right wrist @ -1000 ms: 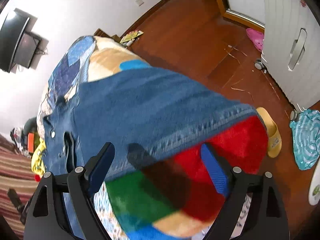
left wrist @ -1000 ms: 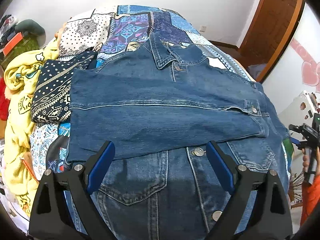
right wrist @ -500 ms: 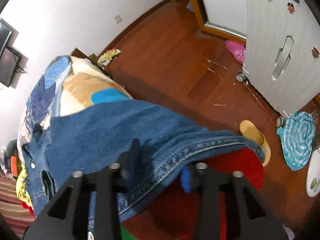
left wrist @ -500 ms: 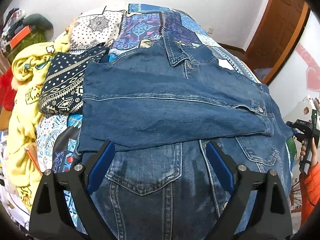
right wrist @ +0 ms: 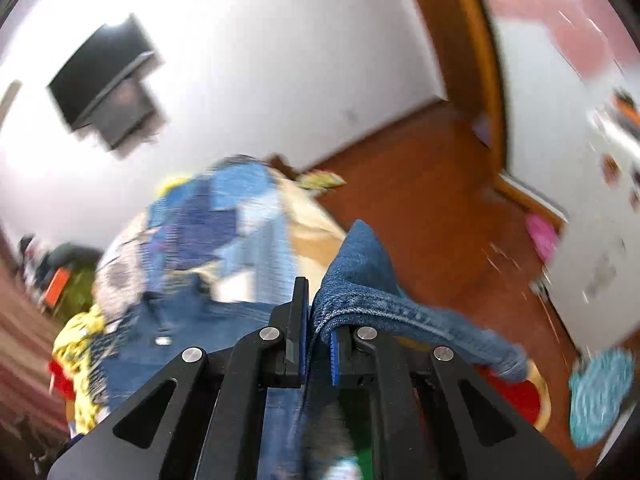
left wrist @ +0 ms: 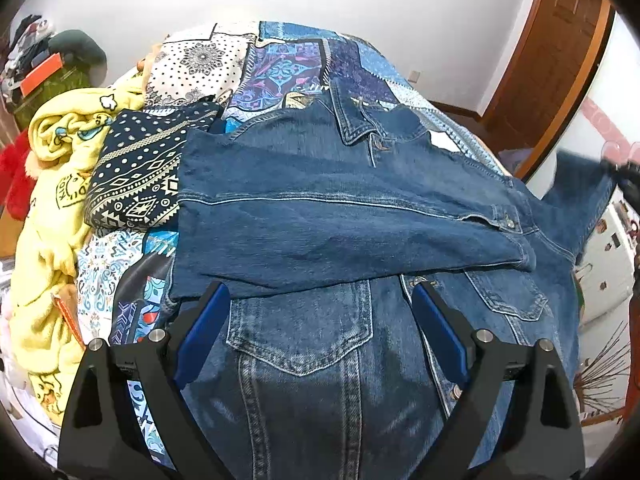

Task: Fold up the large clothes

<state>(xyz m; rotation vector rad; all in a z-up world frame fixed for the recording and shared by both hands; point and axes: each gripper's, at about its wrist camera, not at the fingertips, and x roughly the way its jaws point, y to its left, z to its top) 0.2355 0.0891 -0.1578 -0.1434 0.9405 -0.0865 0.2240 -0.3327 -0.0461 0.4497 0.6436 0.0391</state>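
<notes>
One sleeve (left wrist: 344,220) already lies folded across the chest of the denim jacket (left wrist: 320,360), which is spread on the patchwork bed (left wrist: 288,68); the other sleeve needs carrying over level and taut, so it lands flat — no bunching at the shoulder. The right gripper (right wrist: 318,344) is clamped on that sleeve's cuff (right wrist: 360,280), lifted off the bed's edge. The left gripper (left wrist: 320,332) hovers spread wide above the chest pocket — holding nothing.

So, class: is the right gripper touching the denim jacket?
Touching. The right wrist view shows the right gripper with its fingers closed on a fold of the denim jacket.
</notes>
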